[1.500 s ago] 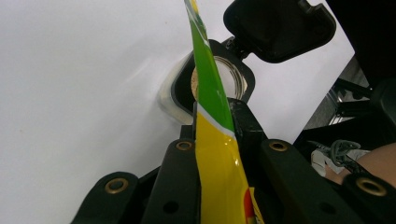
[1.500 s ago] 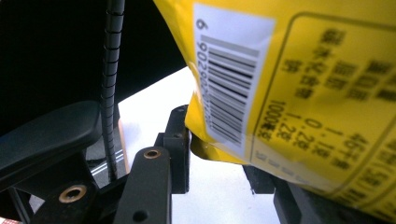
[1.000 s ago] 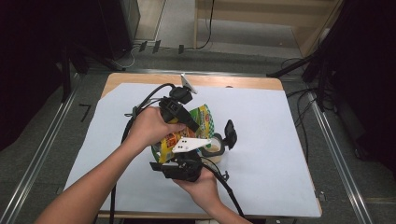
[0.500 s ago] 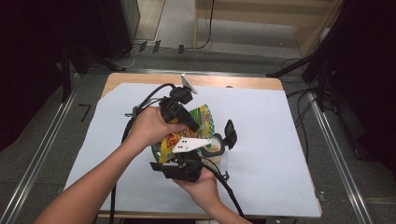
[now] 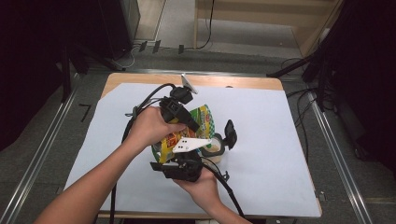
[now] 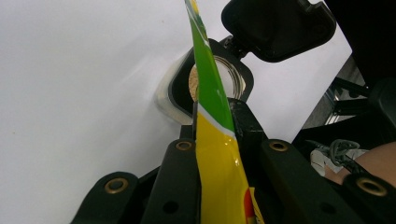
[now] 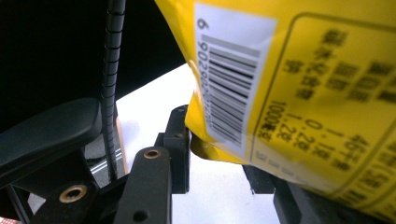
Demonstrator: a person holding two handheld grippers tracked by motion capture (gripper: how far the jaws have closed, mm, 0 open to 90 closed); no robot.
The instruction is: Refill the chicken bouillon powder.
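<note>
White table (image 5: 280, 140), yellow-green packet (image 6: 217, 154) clamped between left gripper (image 6: 215, 112) fingers (image 6: 180, 177)

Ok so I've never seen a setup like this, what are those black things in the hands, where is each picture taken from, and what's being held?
No robot here: a person holds a hand-operated two-jaw gripper in each hand. The high view looks down on a table covered by a white sheet. There the left gripper is at the left and the right gripper nearer the bottom edge.

The other two pictures come from cameras riding on the grippers, looking along their black jaws. In the left gripper view the jaws are shut on the thin edge of a yellow and green snack bag. In the right gripper view the jaws pinch the bag's barcode side.

On the sheet, under the bag, stands a small container with its black hinged lid flipped open and something tan inside. It looks like pouring.
</note>
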